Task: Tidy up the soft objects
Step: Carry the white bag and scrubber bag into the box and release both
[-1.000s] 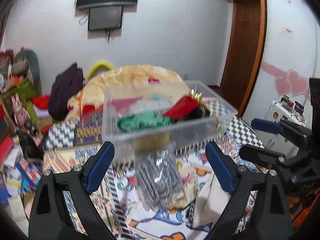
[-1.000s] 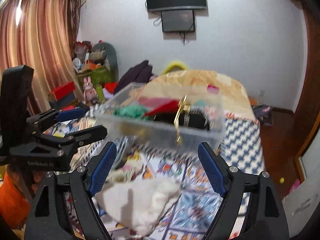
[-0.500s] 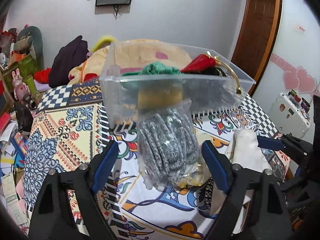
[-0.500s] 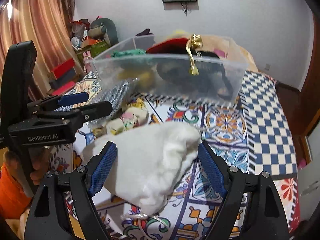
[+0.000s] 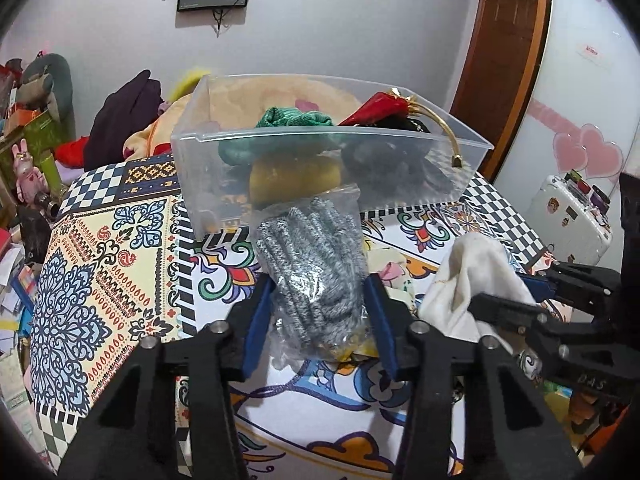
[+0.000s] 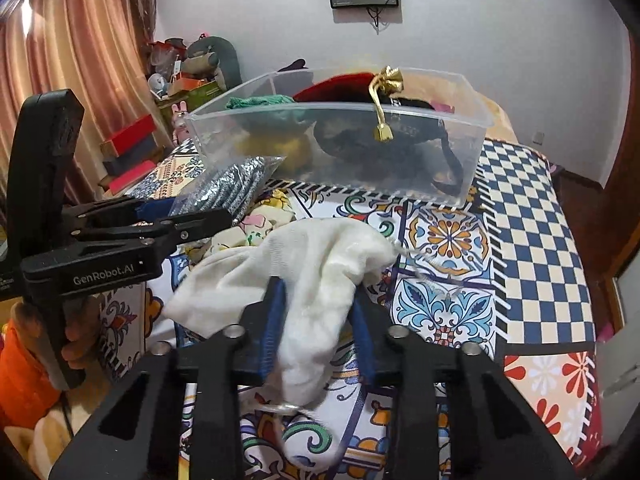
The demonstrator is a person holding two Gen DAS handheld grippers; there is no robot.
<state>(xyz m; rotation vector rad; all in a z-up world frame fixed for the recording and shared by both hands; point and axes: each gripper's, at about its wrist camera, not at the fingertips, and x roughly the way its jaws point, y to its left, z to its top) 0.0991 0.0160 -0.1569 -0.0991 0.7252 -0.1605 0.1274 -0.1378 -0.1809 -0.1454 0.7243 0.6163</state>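
Note:
My left gripper (image 5: 318, 316) is shut on a clear bag of grey knitted gloves (image 5: 316, 264), which lies on the patterned cloth. It also shows in the right wrist view (image 6: 226, 188). My right gripper (image 6: 318, 328) is shut on a white cloth pouch (image 6: 304, 264) with a drawstring, which shows at the right of the left wrist view (image 5: 472, 276). Behind both stands a clear plastic bin (image 5: 188, 168), (image 6: 472, 160) that holds green, red, black and yellow soft items.
A floral fabric piece (image 6: 256, 224) lies between the bag and the pouch. The table has a patterned cloth (image 6: 532, 216). A bed with piled clothes (image 5: 132, 116) is behind. A white case (image 5: 572, 216) stands at the right, with clutter (image 5: 16, 208) at the left.
Both grippers moved forward and down onto their items and closed: the left on the glove bag, the right on the white pouch. The bin now looks closer.

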